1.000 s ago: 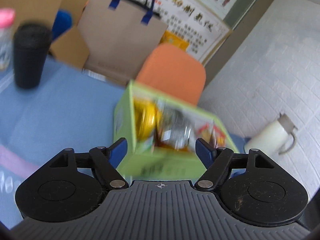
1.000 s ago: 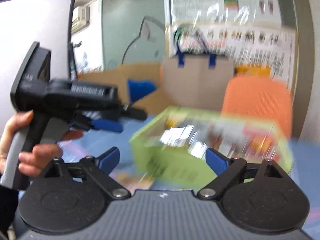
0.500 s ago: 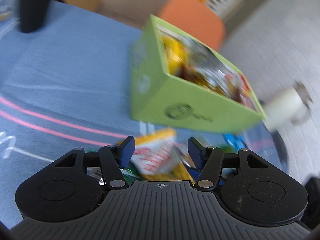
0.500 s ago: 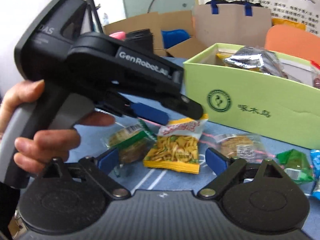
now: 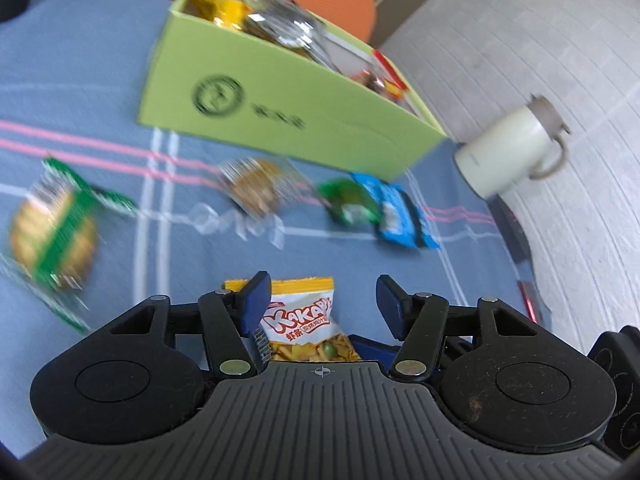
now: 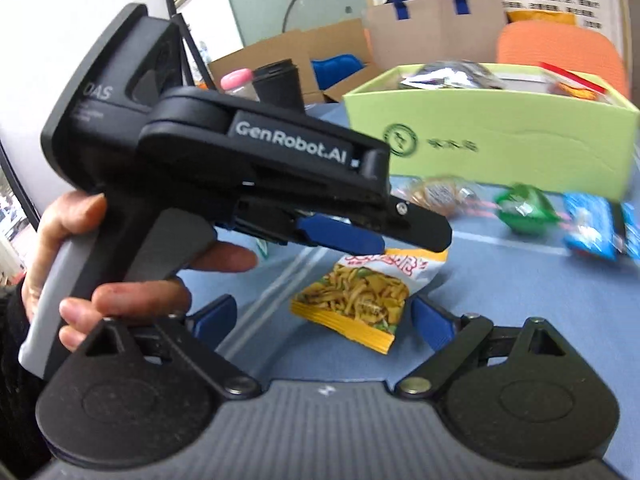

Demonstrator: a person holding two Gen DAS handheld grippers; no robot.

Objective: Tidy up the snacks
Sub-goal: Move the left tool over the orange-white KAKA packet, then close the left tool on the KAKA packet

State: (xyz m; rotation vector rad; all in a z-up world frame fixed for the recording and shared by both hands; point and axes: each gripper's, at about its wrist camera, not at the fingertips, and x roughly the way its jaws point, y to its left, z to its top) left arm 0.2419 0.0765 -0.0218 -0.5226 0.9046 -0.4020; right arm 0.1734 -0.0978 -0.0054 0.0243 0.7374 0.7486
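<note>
My left tool (image 5: 318, 294), jaws just opening, empty, straddles the yellow snack packet (image 5: 306, 326). Right tool (image 6: 322, 316) wide, empty. Next: close, lift into green box (image 5: 280, 108).

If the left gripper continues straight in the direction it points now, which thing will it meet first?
Most likely the yellow snack packet, which lies on the blue tablecloth just ahead, between the open fingers of the left gripper. Depth is unclear, so the cloth right beside it might come first.

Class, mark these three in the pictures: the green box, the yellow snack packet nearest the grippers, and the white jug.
green box (image 5: 280, 120), left wrist view, on its printed front wall.
yellow snack packet (image 6: 360, 292), right wrist view, on the clear window.
white jug (image 5: 504, 152), left wrist view, on its body.
</note>
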